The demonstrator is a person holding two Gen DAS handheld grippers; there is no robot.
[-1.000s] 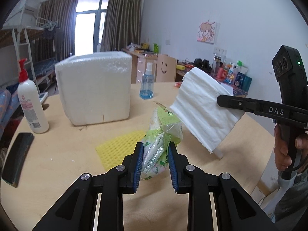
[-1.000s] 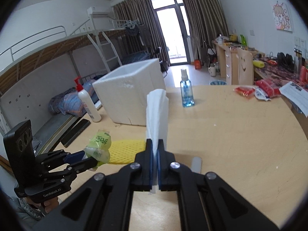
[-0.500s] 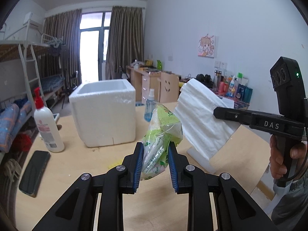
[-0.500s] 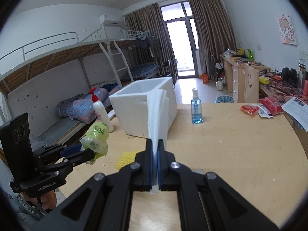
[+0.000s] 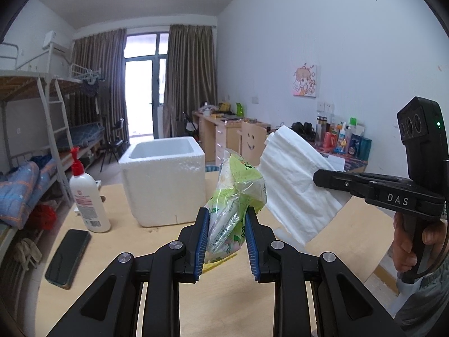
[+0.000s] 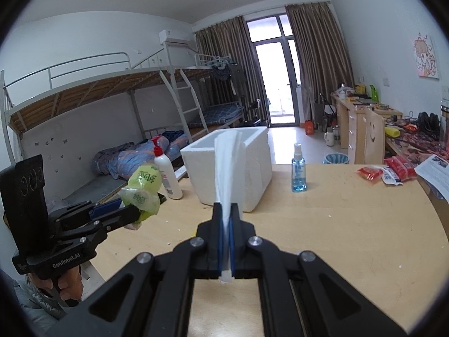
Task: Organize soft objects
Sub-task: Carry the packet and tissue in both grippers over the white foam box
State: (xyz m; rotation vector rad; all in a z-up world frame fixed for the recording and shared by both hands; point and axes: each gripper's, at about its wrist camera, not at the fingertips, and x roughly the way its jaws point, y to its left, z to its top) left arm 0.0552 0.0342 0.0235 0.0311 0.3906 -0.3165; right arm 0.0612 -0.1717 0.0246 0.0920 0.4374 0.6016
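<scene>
Step in hand: carry toward foam box (image 5: 164, 179), judged.
Left gripper (image 5: 226, 238) clamped on green tissue pack (image 5: 235, 202), held above table (image 6: 350, 224).
Right gripper (image 6: 226, 241) pressed tight on white folded cloth (image 6: 227, 168), likewise aloft.
Next move, judged: both loads to be brought over open box top, then released.

Green tissue pack (image 5: 235, 207): crinkled plastic wrap with green print, upright, pinched in my left tongs (image 5: 226, 240), lifted in front of the foam box (image 5: 164, 179).
White folded cloth (image 5: 294, 188): layered, soft, clamped by one edge in my right tongs (image 6: 226, 241), raised just right of the foam box, which stands open-topped.
</scene>
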